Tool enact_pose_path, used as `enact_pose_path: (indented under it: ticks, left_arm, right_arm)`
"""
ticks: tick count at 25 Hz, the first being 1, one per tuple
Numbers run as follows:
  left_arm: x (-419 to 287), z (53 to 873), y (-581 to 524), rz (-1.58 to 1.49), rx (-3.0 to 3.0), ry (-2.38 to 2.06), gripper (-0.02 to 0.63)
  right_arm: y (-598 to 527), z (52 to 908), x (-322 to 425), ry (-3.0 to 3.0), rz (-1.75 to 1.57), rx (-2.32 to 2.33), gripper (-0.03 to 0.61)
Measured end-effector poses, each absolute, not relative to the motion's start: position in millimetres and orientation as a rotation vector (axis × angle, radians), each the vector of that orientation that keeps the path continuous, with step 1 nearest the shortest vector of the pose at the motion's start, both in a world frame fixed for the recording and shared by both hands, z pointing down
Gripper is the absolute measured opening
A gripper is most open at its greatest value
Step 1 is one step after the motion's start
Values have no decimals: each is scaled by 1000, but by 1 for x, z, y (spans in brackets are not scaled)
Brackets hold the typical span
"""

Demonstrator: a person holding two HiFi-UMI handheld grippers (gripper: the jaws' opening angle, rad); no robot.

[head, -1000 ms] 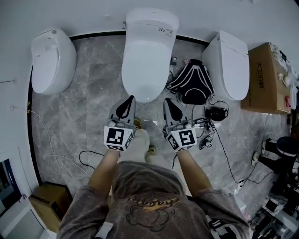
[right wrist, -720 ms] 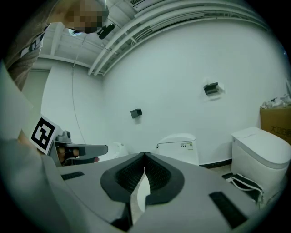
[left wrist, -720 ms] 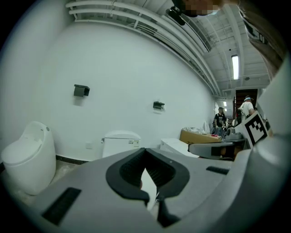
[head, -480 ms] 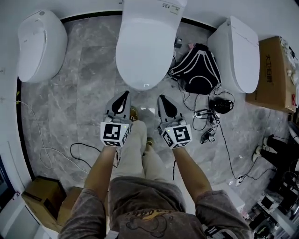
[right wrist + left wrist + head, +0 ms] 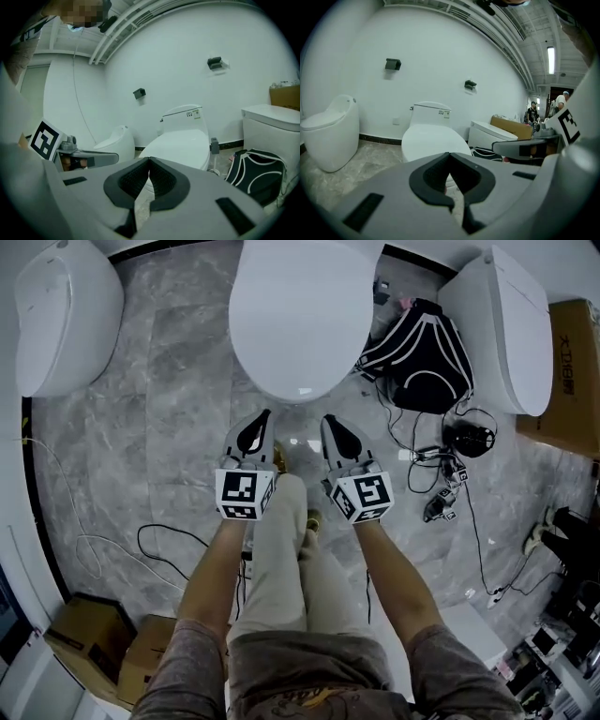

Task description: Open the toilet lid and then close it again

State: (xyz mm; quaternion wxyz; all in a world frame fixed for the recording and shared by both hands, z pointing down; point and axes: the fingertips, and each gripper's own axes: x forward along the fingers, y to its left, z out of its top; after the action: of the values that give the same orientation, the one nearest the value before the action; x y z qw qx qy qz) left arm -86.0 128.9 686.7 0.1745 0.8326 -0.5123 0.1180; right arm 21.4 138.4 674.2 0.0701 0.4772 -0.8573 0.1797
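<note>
Both tools are hovering shut in front of the closed toilet.

The left tool (image 5: 264,418) and right tool (image 5: 327,420) are pointing side by side at the front of the middle toilet (image 5: 281,390). Each has its jaws pressed together with nothing between them, and both are stopping short of the rim. The toilet lid (image 5: 298,320) is lying flat and closed on the bowl. A black bag (image 5: 420,357) with white stripes is sitting on the grey marble floor (image 5: 159,427), between that toilet and a boxy white toilet (image 5: 506,329) at the right. A rounded toilet (image 5: 61,315) is standing well apart at the left, and cables (image 5: 469,512) are trailing across the floor at the right.
</note>
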Motion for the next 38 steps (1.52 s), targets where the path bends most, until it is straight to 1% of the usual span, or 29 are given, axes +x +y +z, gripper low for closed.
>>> enact_pose_path:
  ticks: [8,15,24,38]
  left_arm:
    - [-84,772,115,427,2346,-1380,8]
    - [-83,815,100,467,2316,-1354,8]
    - [-76,818,93,446,2338,-1334,8]
    - [-76,808,92,451,2362,-1352,8]
  right_arm:
    - [121,758,19,-2486,618,1445,25]
    - [108,798,14,-2460,622,1387,25]
    - [98,816,10,-2456,645,1360,25]
    - [96,807,10,-2481,669,1343,25]
